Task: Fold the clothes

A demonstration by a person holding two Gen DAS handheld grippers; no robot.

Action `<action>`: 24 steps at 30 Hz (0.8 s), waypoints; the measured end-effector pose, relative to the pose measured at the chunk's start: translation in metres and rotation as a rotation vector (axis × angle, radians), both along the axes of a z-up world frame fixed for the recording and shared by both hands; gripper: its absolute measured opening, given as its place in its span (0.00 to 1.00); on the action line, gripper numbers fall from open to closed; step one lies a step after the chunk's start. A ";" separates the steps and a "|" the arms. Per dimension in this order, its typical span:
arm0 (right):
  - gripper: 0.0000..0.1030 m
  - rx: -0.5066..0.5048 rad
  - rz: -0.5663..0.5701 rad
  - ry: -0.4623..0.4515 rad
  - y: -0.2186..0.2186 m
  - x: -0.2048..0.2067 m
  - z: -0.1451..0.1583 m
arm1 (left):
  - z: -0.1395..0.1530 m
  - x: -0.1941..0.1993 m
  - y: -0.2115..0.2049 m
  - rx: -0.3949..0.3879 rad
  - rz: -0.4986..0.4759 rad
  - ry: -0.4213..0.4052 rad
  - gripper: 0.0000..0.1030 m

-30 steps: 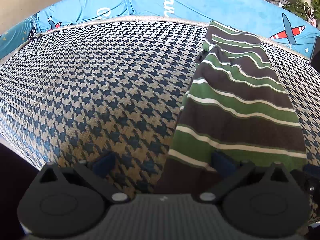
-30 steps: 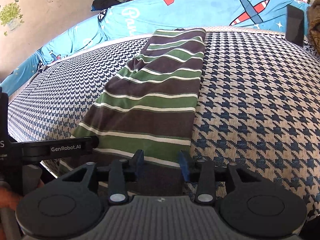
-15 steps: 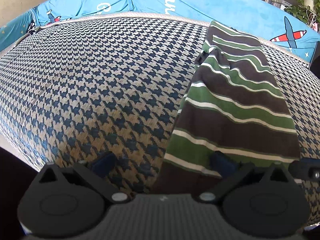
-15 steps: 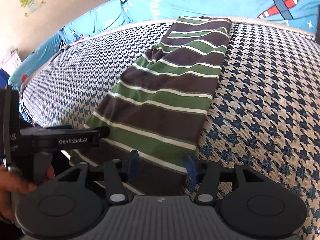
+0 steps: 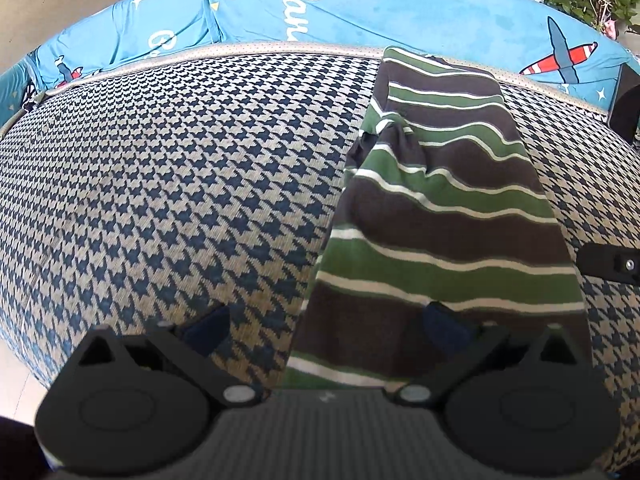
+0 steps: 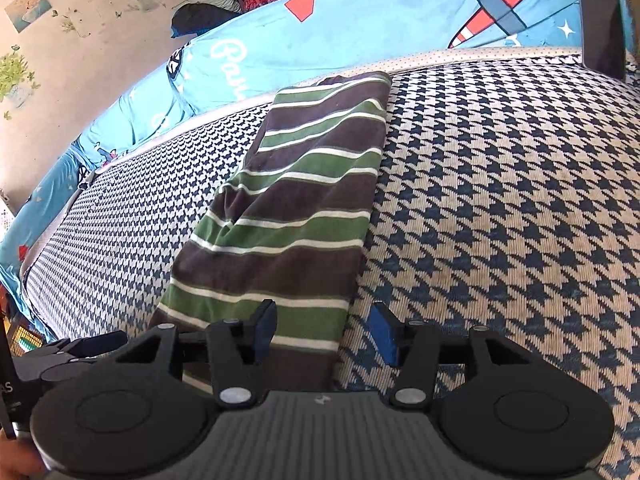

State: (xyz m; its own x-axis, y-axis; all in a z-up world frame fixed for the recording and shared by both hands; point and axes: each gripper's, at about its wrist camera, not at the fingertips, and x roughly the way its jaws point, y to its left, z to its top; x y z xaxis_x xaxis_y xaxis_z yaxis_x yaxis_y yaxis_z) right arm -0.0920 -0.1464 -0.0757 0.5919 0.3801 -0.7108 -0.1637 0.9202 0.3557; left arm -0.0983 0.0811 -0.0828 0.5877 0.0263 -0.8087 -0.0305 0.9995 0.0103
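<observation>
Shirt (image 6: 288, 216) folded long on bedcover (image 6: 500, 200); left gripper (image 5: 324, 326), right gripper (image 6: 324, 330) both spread, holding nothing.

The green, brown and white striped garment (image 6: 296, 216) lies folded into a long narrow strip, flat on houndstooth fabric.

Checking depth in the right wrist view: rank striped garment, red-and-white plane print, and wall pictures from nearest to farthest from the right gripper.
1. Striped garment, its near end between the right gripper fingers.
2. Plane print, upper right on the blue cover.
3. Wall pictures, far upper left.
</observation>
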 end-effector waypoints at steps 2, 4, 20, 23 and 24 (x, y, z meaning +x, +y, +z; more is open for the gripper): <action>0.49 0.002 -0.005 -0.008 -0.001 0.004 0.001 | 0.000 0.008 0.000 -0.002 0.001 0.002 1.00; 0.49 0.000 -0.013 -0.014 -0.001 0.008 0.002 | 0.001 0.016 0.000 -0.011 0.004 0.001 1.00; 0.50 0.073 -0.121 -0.078 -0.015 0.063 0.008 | 0.010 0.077 0.002 -0.001 0.018 -0.027 1.00; 0.50 0.078 -0.126 -0.088 -0.015 0.077 0.008 | 0.007 0.088 0.005 -0.022 0.029 -0.009 1.00; 0.50 0.080 -0.128 -0.090 -0.015 0.083 0.007 | 0.006 0.092 0.006 -0.029 0.035 0.001 1.00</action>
